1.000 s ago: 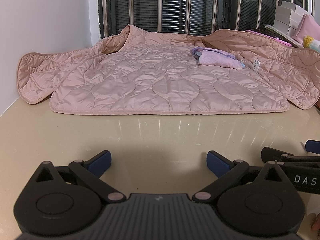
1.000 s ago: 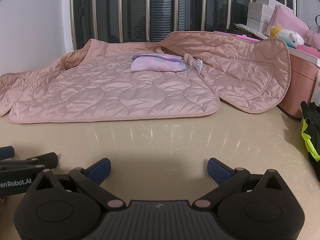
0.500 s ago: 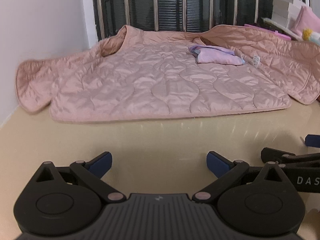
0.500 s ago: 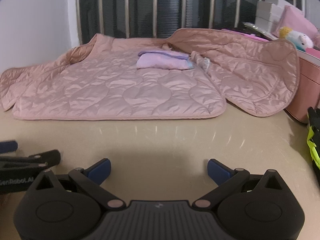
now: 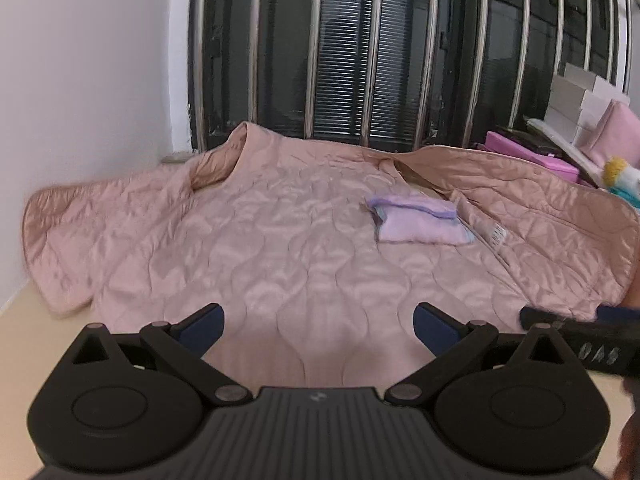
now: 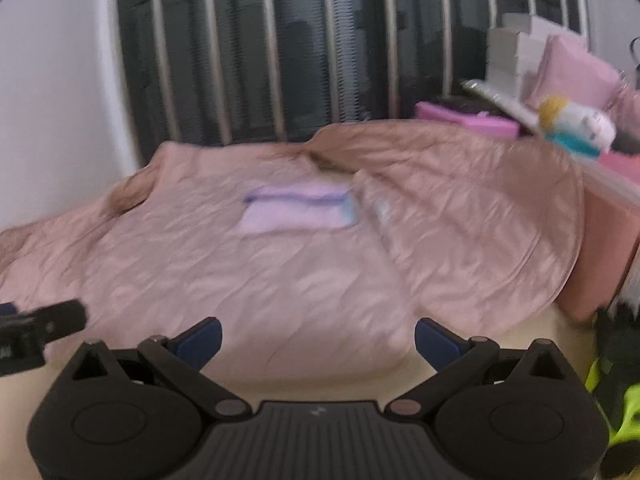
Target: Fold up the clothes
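A pink quilted jacket (image 5: 280,248) lies spread open on the beige table, its right front panel (image 5: 540,216) flipped outward. It also shows in the blurred right wrist view (image 6: 280,264). A small folded lilac garment (image 5: 420,226) rests on the jacket's lining; it shows in the right wrist view too (image 6: 300,212). My left gripper (image 5: 318,324) is open and empty over the jacket's near hem. My right gripper (image 6: 318,338) is open and empty over the same hem, further right.
A barred window (image 5: 360,60) stands behind the jacket and a white wall (image 5: 80,80) on the left. White boxes, pink items and a plush toy (image 6: 576,128) sit at the right. A pink box (image 6: 600,264) and a black and yellow glove (image 6: 616,400) are near right.
Both grippers have moved forward from over the bare table to over the jacket's near hem. Both stay open. The right wrist view is now motion-blurred.
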{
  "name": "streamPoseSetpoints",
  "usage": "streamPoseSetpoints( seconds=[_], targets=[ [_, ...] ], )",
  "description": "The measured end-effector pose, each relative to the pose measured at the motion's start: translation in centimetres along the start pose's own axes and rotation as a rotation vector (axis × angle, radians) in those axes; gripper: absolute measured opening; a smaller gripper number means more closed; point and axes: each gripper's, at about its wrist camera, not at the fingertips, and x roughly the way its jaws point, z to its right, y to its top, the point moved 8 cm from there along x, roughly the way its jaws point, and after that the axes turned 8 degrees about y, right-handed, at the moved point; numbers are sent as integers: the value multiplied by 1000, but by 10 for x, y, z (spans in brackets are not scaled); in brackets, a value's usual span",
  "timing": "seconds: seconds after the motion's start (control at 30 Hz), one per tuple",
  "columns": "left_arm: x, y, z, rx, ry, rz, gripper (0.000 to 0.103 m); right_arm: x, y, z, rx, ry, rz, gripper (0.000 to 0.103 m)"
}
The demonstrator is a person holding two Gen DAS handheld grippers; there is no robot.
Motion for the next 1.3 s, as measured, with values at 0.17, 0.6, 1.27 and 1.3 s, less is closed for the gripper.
streamPoseSetpoints(
  seconds=[0.17,0.6,1.27,1.3],
  targets=[
    [29,36,10,-22,-1,2,102,19,44,19,59,-10,29,103],
    [172,69,45,-313,-25,-203,102,131,117,79,206,36,45,99],
    [263,77,105,-417,-209,-226,3,264,117,72,460,255,-58,6],
    [258,80,102,-425,-213,-214,3,256,123,69,447,273,-28,5]
  ],
)
